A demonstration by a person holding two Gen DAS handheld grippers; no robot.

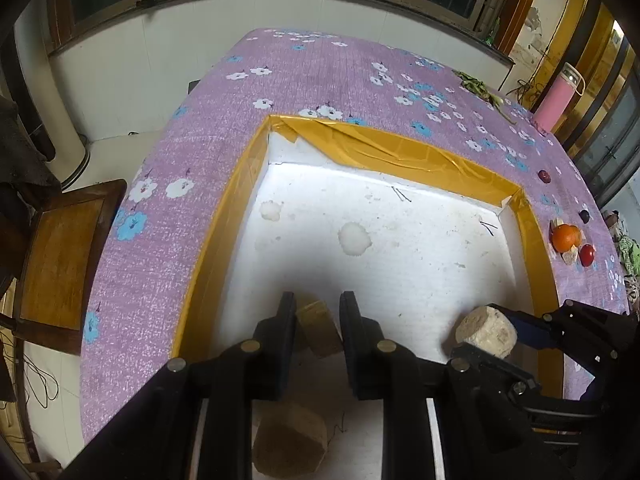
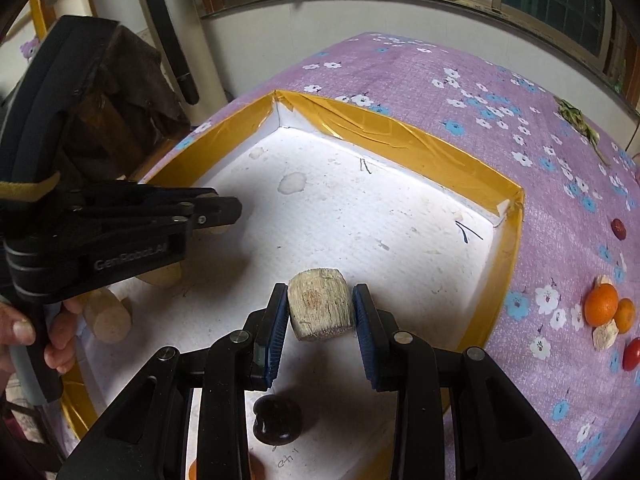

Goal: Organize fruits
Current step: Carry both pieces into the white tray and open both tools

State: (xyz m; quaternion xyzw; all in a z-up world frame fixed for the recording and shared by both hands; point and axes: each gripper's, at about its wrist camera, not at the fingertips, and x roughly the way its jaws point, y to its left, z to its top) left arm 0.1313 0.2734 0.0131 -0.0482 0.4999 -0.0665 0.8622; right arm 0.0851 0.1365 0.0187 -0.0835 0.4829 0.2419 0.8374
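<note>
A pale cut chunk (image 2: 321,305) is clamped between the blue pads of the right gripper (image 2: 320,312), above the floor of the white tray (image 2: 360,216). A brownish chunk (image 1: 319,328) is pinched in the nearly closed left gripper (image 1: 318,320). Both pieces are probably best lowered until the floor is touched, and only then released, so that rolling is avoided. Below the right gripper a dark round fruit (image 2: 276,420) is half hidden by the fingers. Right of it, on the cloth, oranges (image 2: 602,304) wait. What kind of fruit the chunks are cannot be told.
</note>
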